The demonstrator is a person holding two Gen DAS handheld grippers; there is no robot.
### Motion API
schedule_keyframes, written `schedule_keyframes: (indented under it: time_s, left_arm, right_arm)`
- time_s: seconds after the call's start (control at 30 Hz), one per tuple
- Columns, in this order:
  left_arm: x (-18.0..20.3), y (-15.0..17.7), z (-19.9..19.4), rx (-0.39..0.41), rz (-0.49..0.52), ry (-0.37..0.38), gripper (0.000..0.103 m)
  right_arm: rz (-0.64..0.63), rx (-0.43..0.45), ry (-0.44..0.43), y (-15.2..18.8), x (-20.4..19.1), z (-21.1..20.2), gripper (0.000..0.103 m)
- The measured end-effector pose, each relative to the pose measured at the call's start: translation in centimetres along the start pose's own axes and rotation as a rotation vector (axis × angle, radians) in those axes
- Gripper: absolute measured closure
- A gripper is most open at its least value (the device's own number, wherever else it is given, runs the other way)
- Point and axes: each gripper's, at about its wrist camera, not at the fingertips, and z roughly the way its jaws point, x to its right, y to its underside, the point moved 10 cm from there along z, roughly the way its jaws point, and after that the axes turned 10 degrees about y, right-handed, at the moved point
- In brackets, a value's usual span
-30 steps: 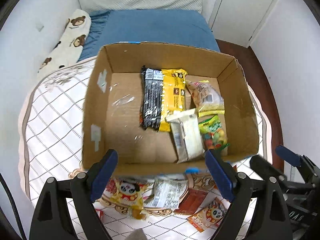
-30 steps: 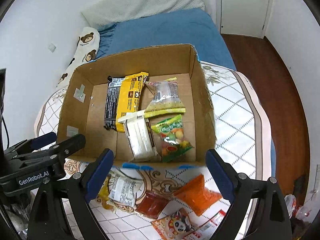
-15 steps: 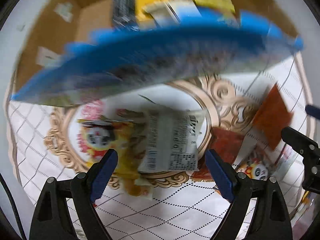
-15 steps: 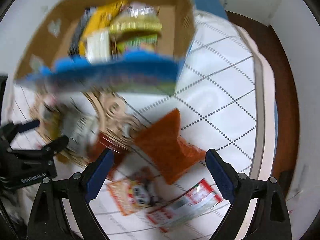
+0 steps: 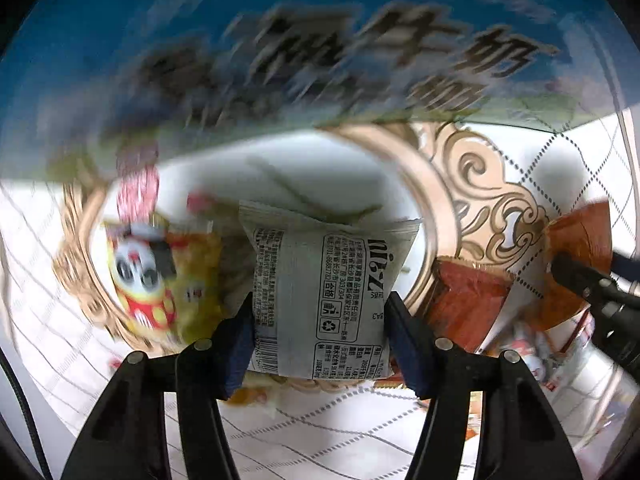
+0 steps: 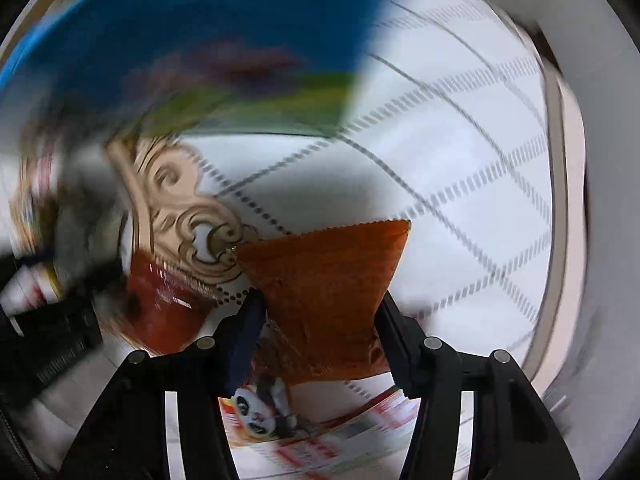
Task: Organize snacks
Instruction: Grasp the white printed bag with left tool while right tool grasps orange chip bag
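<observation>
My left gripper [image 5: 320, 320] points down at the tablecloth, and its jaws are closing on a grey-white snack packet [image 5: 328, 264] with black print; both pads touch its sides. In the right wrist view, my right gripper [image 6: 320, 320] is likewise closing, with an orange crinkle-edged packet [image 6: 324, 264] pinched between its pads. The cardboard box's blue printed side [image 5: 280, 60] fills the top of both views, blurred; the inside of the box is hidden.
A yellow panda packet [image 5: 156, 276] lies left of the grey one, and a dark red packet [image 5: 464, 304] lies to its right. Another panda packet [image 6: 256, 412] and a red-white packet [image 6: 360, 432] lie under the right gripper. The white patterned tablecloth [image 6: 460, 160] stretches to the right.
Both grippers dropped from above the box to the snacks in front of it. Their jaws went from wide apart to closed on the grey-white packet and the orange packet.
</observation>
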Motion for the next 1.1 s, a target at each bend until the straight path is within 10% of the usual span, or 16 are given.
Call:
schedule_keyframes:
  time_s: [0.17, 0.27, 0.47, 0.7, 1.1]
  left_arm:
    - [-1.0, 1.0, 1.5, -0.043, -0.109, 0.090, 0.044]
    - [-1.2, 0.8, 2.6, -0.076, -0.132, 0.116, 0.044]
    - [-0.9, 0.3, 2.5, -0.042, -0.111, 0.087, 0.046]
    - [0.2, 1.3, 0.3, 0.038, -0.061, 0.032, 0.054]
    - [-0.3, 3.8, -7.0, 0.114, -0.041, 0.132, 0.056]
  right_arm:
    - [0.200, -0.080, -0.212, 0.8, 0.9, 0.4, 0.045]
    - [0.159, -0.086, -0.192, 1.3, 0.8, 0.8, 0.022]
    - [0.112, -0.049, -0.091, 2.1, 0.1, 1.1, 0.021]
    - [0.128, 0.022, -0.023, 3.6, 0.6, 1.6, 0.053]
    - [0.077, 0.115, -0.130, 5.6, 1.6, -5.9, 0.055]
